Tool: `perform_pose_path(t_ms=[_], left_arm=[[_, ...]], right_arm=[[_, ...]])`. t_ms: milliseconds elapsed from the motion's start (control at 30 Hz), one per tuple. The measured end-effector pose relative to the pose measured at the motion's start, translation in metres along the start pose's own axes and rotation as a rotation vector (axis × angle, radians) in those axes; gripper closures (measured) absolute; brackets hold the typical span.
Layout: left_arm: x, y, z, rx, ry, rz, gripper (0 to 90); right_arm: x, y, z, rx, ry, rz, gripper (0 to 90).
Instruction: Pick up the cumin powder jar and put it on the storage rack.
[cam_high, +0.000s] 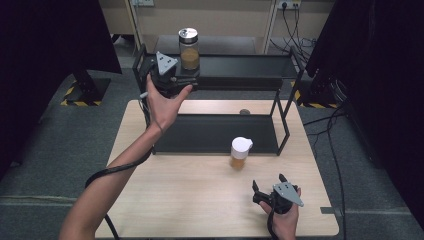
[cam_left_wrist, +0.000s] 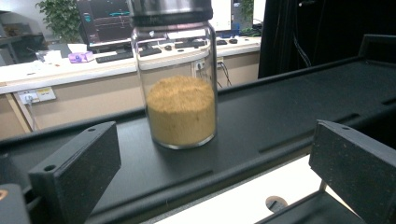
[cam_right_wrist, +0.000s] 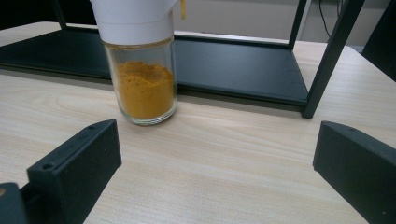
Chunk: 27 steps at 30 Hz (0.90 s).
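Jar w/ metal lid (cam_high: 189, 48) on rack's top shelf (cam_high: 240, 65), just beyond left gripper (cam_high: 172, 82), jaws apart. Right gripper (cam_high: 270, 189) jaws apart, near white-lid spice jar (cam_high: 240, 152) on table (cam_high: 190, 200).

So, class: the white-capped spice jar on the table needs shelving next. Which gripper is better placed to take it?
Right. The right gripper sits open on the table, facing the white-capped jar just ahead. The left gripper is up at the top shelf, by the steel-lidded jar.

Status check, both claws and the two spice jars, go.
Left claw open, off the metal-lidded jar on the rack's top shelf. Right claw open, short of the white-capped jar on the table. Path clear.
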<state>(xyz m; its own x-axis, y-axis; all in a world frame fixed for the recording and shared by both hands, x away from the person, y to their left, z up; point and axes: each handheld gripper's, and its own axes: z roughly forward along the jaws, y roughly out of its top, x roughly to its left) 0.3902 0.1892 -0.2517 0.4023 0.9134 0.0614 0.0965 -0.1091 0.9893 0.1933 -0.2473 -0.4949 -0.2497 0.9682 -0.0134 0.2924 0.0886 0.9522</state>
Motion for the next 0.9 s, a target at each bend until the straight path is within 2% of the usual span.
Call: perform_pose_path(t_ms=[233,467,700,900], left_arm=[[-0.002,-0.017,-0.009,-0.008,-0.019,0.000,1.2],[-0.007,-0.041,-0.017,-0.011,-0.039,-0.002,1.2],[-0.015,-0.067,-0.026,-0.020,-0.060,0.000,1.0],[-0.021,-0.081,-0.033,-0.016,-0.071,0.006,1.0]], right_arm=[[0.001,0.000,0.000,-0.001,-0.002,0.000,1.0],[0.000,0.000,0.000,-0.001,0.000,-0.003,0.9],[0.001,0.000,0.000,0.001,0.001,0.001,1.0],[0.001,0.000,0.000,0.000,-0.001,0.001,1.0]])
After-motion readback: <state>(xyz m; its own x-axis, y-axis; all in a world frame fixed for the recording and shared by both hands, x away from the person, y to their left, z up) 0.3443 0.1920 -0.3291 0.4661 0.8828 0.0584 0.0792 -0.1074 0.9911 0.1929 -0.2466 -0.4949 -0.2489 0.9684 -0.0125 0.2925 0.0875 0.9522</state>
